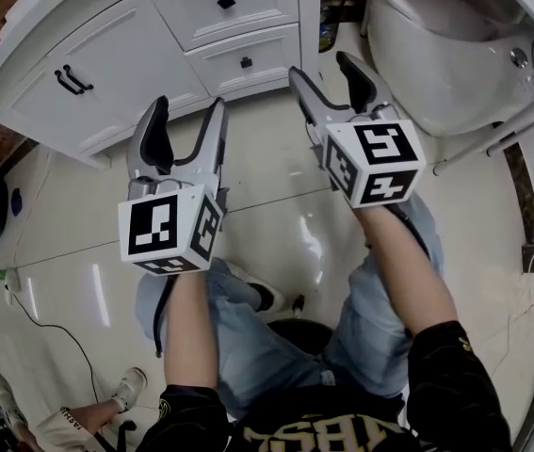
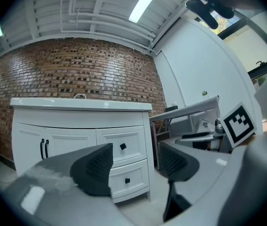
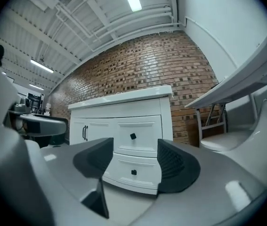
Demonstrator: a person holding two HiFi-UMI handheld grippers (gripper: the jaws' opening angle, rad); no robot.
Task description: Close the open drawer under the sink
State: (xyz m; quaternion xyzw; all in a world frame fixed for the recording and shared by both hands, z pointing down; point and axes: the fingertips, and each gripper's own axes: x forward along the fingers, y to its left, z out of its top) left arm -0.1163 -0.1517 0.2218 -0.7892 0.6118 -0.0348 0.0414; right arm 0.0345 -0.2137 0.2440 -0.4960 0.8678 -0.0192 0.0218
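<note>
The white sink cabinet [image 1: 116,55] stands at the top left of the head view. Its upper drawer [image 1: 226,3] and lower drawer [image 1: 245,61] each carry a black knob, and both fronts look flush with the cabinet. My left gripper [image 1: 188,111] is open and empty, held level a short way back from the cabinet. To its right, my right gripper [image 1: 323,67] is also open and empty, nearer the lower drawer. The left gripper view frames both drawers [image 2: 122,146] between the left gripper's [image 2: 134,166] pads. In the right gripper view the lower drawer [image 3: 133,172] sits between the right gripper's [image 3: 135,166] pads.
A white toilet [image 1: 436,55] stands to the right of the cabinet. A white folding frame [image 1: 521,121] leans beside it. Cabinet doors with black bar handles [image 1: 73,80] are on the left. Another person's shoe [image 1: 127,384] and a cable [image 1: 50,328] lie on the glossy tile floor.
</note>
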